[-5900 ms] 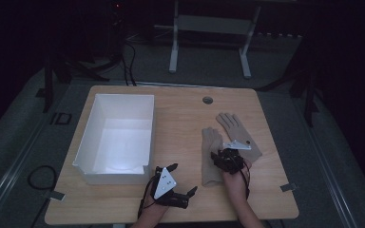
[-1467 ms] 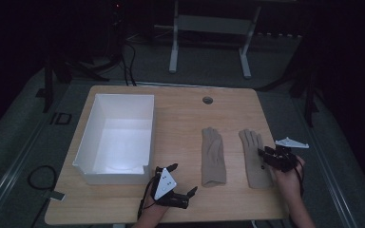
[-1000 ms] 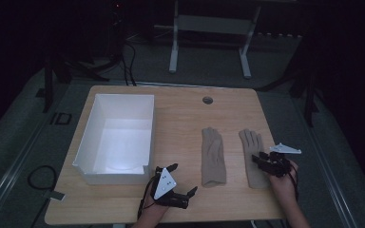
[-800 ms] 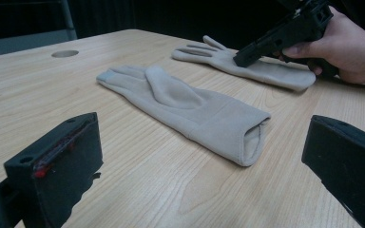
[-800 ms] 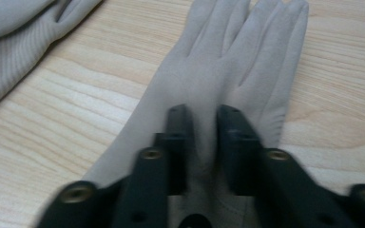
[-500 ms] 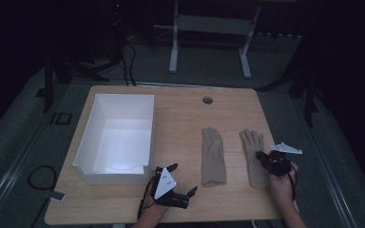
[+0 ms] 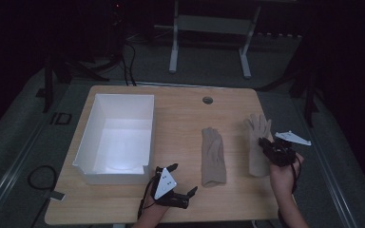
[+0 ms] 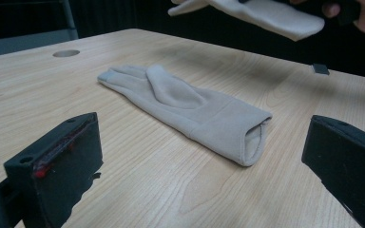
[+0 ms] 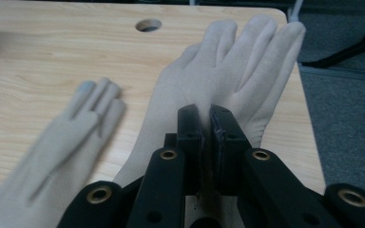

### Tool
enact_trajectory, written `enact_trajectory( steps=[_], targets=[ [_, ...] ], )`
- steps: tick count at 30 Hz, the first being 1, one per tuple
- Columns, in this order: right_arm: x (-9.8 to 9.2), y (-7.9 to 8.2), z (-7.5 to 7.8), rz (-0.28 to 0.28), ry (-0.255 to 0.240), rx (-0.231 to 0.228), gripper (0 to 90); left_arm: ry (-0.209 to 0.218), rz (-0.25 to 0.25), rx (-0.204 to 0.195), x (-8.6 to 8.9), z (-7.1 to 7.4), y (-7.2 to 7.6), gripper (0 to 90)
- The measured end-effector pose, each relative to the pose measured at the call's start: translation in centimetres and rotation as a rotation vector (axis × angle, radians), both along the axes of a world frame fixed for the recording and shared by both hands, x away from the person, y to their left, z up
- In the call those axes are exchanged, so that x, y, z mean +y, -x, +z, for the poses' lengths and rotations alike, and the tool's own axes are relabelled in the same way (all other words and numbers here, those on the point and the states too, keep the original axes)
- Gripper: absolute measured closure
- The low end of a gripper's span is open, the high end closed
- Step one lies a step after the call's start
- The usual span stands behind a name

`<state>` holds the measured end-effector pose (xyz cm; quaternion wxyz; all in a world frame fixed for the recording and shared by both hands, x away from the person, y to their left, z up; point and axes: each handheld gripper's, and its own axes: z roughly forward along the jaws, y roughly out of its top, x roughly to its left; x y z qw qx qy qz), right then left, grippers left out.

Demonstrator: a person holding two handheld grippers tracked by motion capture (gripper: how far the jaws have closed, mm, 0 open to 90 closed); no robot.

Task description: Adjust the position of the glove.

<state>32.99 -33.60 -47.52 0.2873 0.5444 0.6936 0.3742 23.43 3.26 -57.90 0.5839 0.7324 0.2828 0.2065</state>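
Two beige gloves are on the wooden table (image 7: pixel 180 114). One glove (image 7: pixel 213 156) (image 8: pixel 185 107) (image 9: pixel 62 147) lies flat in the middle, fingers pointing away from me. My right gripper (image 7: pixel 266 146) (image 9: pixel 208 114) is shut on the second glove (image 7: pixel 255 142) (image 9: pixel 237 76) near its palm. In the left gripper view that second glove (image 8: pixel 261 14) hangs clear above the tabletop. My left gripper (image 7: pixel 182 178) (image 8: pixel 199 130) rests near the front edge, open, with the flat glove's cuff in front of its jaws and nothing between them.
A white open box (image 7: pixel 116 137) stands on the table's left half. A round cable hole (image 7: pixel 207 100) sits near the far edge. The table's right edge (image 7: pixel 278 156) runs close beside my right hand. Dark floor, a stand and cables lie beyond.
My right gripper carried the second glove off the first and out to the right, and it now holds it raised off the table. The left gripper has not moved.
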Motion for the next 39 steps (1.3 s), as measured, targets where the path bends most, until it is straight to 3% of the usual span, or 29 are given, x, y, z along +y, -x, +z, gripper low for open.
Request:
enact_trajectory(
  steps=[5,6,15,19,26,39],
  targets=[
    [1.4,0.1,1.0,0.004,-0.028,-0.012,83.5,0.0,0.0,0.0,0.0,0.0,0.0,0.1],
    [2.3,0.1,1.4,0.009,-0.029,-0.016,83.6,0.0,0.0,0.0,0.0,0.0,0.0,0.0],
    [6.9,-0.3,1.4,0.055,-0.047,-0.002,83.5,0.002,-0.003,0.002,0.0,0.0,0.0,0.1],
    [8.8,-0.4,0.7,0.068,-0.07,0.018,83.5,0.002,-0.004,0.002,0.1,0.0,0.0,0.1],
    [11.6,-0.9,-1.2,0.081,-0.065,0.065,83.5,0.003,-0.004,0.002,0.1,0.0,0.0,0.1],
    [13.1,-1.1,-4.6,0.066,-0.028,0.125,83.3,0.007,-0.009,0.005,0.1,0.0,0.0,0.1]
  ],
)
